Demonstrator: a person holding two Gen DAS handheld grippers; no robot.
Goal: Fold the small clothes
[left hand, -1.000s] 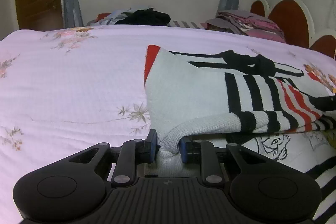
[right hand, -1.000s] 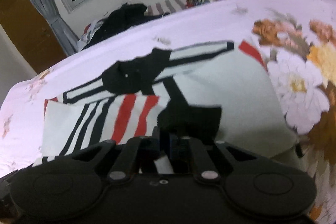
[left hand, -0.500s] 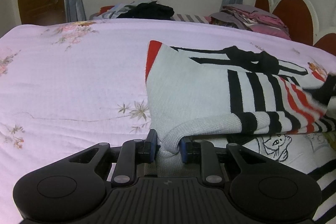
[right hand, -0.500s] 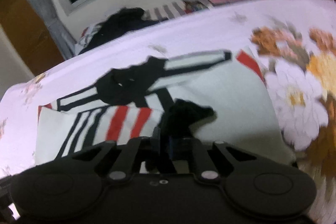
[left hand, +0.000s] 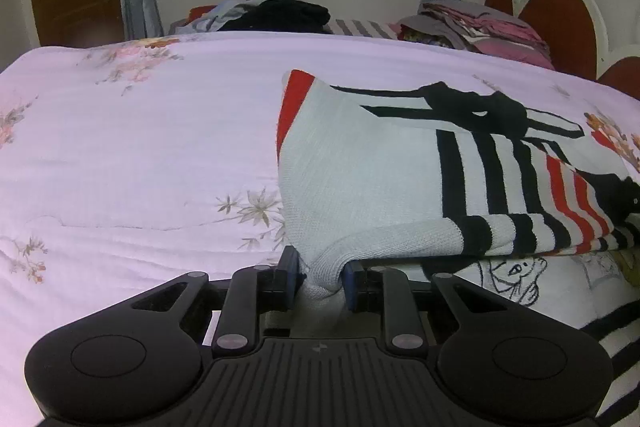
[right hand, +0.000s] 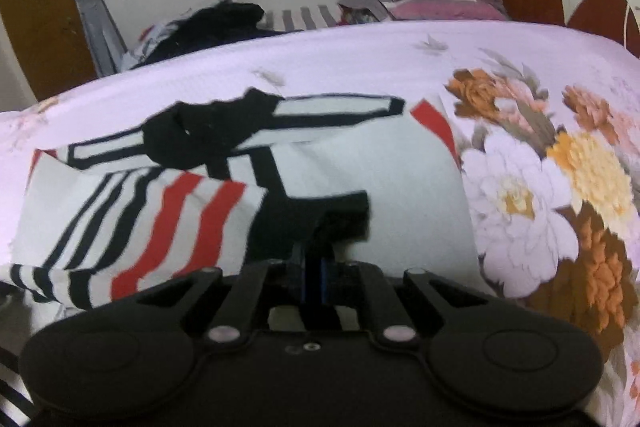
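Two grippers, one knit sweater (left hand: 360, 171), white with black and red stripes, lying on the pink floral bedspread (left hand: 132, 155) toward its right side as the left wrist view has it. Left gripper (left hand: 323, 277): pinching a bunched fold of the sweater's white edge between its blue pads, grip and position unchanged from a second ago. Right gripper (right hand: 314, 277): jaws now pressed fully together, where a second ago they stood a little apart around the black cuff (right hand: 320, 217); the cuff sits directly ahead of the fingertips (whether any fabric is actually nipped between the pads cannot be told, the frame being blurred). Sleeve (right hand: 132, 223), striped: folded across the body of the garment. Reading: the right side has probably just taken or retaken its hold, so both hands may be set to carry the next fold over. Background: piled clothing (left hand: 280, 13) beyond the bed, untouched.
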